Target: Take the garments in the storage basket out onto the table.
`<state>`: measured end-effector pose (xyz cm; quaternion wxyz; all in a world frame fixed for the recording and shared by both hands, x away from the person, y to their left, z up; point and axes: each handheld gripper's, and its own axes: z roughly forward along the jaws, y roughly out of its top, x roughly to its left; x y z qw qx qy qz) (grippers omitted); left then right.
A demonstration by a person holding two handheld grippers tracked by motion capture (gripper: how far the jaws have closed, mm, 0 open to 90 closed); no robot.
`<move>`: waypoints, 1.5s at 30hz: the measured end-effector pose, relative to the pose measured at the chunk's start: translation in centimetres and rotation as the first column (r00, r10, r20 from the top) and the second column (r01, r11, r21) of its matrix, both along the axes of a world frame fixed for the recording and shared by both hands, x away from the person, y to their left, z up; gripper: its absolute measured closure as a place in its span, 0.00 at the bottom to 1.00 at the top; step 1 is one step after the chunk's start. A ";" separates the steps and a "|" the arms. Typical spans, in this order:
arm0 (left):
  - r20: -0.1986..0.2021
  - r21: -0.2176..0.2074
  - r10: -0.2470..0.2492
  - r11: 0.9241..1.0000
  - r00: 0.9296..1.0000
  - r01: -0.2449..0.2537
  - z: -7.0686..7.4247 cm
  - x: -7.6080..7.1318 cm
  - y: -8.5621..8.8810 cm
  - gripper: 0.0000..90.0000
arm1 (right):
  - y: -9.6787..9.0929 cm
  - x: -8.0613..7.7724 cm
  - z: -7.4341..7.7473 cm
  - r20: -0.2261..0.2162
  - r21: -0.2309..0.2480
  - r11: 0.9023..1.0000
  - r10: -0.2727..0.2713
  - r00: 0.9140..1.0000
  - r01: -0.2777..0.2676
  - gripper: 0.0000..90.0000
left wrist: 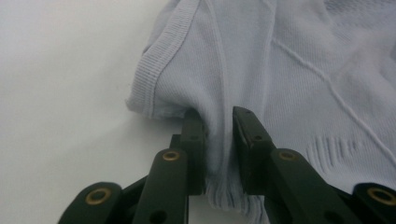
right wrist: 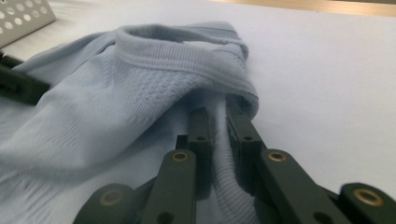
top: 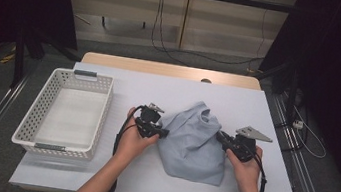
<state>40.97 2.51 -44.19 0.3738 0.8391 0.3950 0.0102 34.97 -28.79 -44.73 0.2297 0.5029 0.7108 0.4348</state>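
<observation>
- On the white table (top: 267, 109), a pale blue knit garment (top: 194, 145) lies crumpled at centre, right of an empty white basket (top: 33, 122).
- The left gripper (top: 162, 132) and right gripper (top: 219, 135) each pinch a fold at opposite edges.
- Judged step: both grips taken; next, lift together and spread evenly.

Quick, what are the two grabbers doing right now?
Left gripper: closed on the light blue garment.
Right gripper: closed on the same garment.
</observation>
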 end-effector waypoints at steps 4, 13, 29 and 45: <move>-0.017 0.006 0.001 1.000 1.000 -0.001 0.3 -1.2 0.6 0.84 | 0.9 0.6 0.2 0.005 0.001 1.000 0.025 1.000 -0.025 0.92; 0.058 0.016 0.044 0.999 0.997 -0.045 0.9 -0.9 1.5 0.53 | 2.0 1.2 0.3 0.006 0.015 0.998 0.066 0.998 -0.066 0.92; 0.174 0.027 0.047 0.998 0.984 -0.052 0.6 4.3 -0.2 0.24 | 2.3 0.2 0.1 0.009 0.005 0.996 0.092 0.996 -0.092 0.91; 0.003 -0.037 0.003 0.999 1.000 -0.003 0.5 2.6 1.6 0.85 | 2.0 0.3 0.5 0.023 0.040 0.993 0.109 0.994 -0.110 0.93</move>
